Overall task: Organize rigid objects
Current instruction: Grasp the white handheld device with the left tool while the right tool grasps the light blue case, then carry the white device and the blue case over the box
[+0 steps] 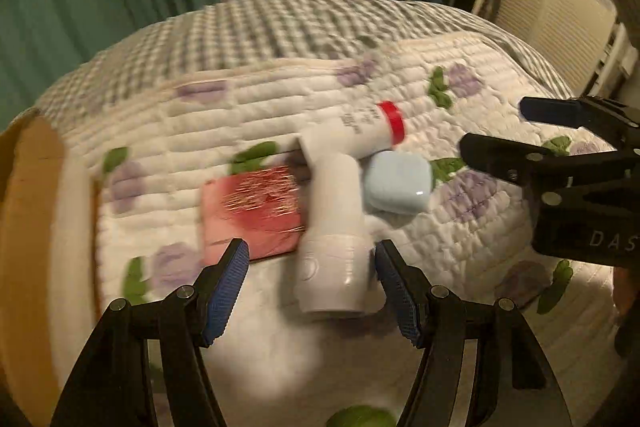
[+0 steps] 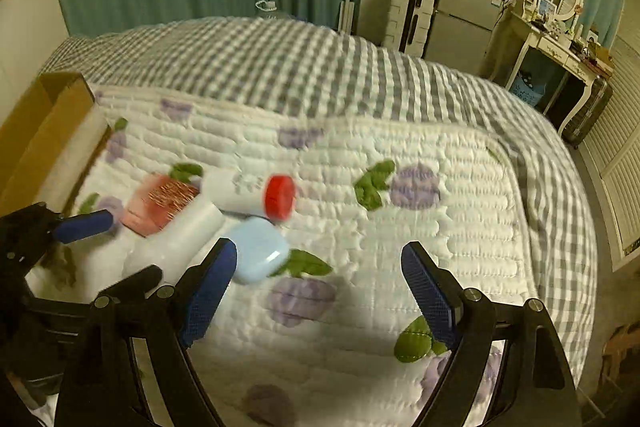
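White bottle (image 1: 336, 243) lies between the spread left tongs (image 1: 310, 287) on quilt (image 1: 460, 239).

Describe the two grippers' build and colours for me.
Both look alike. The left gripper and right gripper each have two black plastic fingers joined by silver round-head pins, tipped with blue textured pads. In the left view, the right gripper's black body shows pale lettering "DAS", cut off at the frame edge. No cables or sleeves visible.
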Motion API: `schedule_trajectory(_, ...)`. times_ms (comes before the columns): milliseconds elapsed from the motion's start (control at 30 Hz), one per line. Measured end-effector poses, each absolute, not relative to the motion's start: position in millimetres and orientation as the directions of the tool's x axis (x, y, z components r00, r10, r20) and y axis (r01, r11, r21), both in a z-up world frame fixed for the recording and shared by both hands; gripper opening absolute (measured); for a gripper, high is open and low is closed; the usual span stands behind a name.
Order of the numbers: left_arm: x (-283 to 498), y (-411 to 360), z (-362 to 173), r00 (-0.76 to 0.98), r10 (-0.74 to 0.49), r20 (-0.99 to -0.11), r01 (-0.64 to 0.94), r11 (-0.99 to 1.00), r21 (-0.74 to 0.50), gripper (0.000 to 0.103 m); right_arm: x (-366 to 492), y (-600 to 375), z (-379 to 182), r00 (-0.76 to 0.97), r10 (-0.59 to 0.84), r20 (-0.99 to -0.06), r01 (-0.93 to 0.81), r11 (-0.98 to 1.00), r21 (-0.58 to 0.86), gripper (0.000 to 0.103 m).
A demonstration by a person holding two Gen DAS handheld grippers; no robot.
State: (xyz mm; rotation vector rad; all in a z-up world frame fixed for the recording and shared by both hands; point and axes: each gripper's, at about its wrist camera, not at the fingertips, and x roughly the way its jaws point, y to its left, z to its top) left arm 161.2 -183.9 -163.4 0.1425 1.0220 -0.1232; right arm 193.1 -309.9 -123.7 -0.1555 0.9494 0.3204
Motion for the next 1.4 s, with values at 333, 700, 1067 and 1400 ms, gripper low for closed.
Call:
schedule_trajectory(333, 147.9, -187.4, -166.8, 0.561, -0.037, -0.827, 0.218, 0.97, 0.105, 0.049, 199.8, -308.9, -138.7, 0.519, 0.242, -0.82, -0.357, 0.933, 0.049, 0.085)
schedule_trajectory(700, 143.6, -122.0, -147.7, 0.6, 0.039, -0.799, 0.064, 0.993, 0.097, 0.049, 202.8, -262.3, -155.2, 0.463, 0.238, -0.854, -0.46, 0.888, -0.001, 0.08)
schedule_trajectory(1067, 150.6, -118.7, -154.7, 0.587, 0.01, -0.81, 0.081, 0.994, 0.071, 0.049, 222.2, -243.5, -185.5, 0.374, 0.227, -0.899, -0.48, 0.877, 0.022, 0.063)
schedule_trajectory(1400, 137.5, -119.3, -133.2, 0.609, 0.003, -0.793, 0.085, 0.994, 0.069, 0.049, 202.3, -235.5, -170.6, 0.438, 0.204, -0.875, -0.477, 0.878, -0.034, 0.058)
